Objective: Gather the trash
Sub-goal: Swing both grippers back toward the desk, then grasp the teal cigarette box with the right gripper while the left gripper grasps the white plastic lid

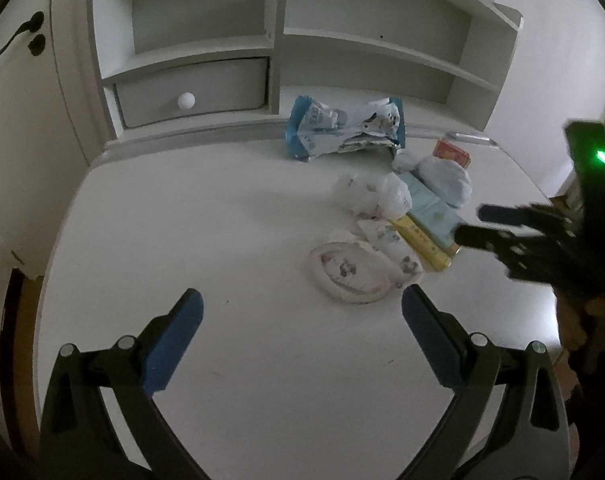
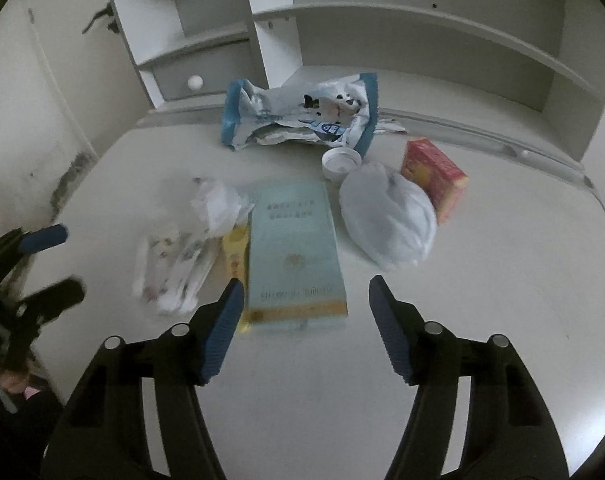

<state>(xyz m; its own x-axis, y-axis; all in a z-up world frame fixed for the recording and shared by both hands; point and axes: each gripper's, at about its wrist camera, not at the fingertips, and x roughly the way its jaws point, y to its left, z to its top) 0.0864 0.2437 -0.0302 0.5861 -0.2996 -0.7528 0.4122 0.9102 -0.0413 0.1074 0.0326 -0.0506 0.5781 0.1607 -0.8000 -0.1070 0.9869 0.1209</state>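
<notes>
Right now I have both grippers spread wide and empty above the white worktop (image 1: 222, 220). My left gripper (image 1: 302, 320) sits at the bottom of its frame, just short of a crumpled patterned wrapper (image 1: 354, 276). My right gripper (image 2: 302, 312) frames the near end of a pale green box (image 2: 296, 248) at centre. Around the box lie a yellow packet (image 2: 236, 252), a white plastic bag (image 2: 386, 216), a red carton (image 2: 436, 174), a small white lid (image 2: 341, 161), and, upper centre, a torn blue-and-white bag (image 2: 298, 116).

Both wrist cams above desk (image 1: 222, 240)
</notes>
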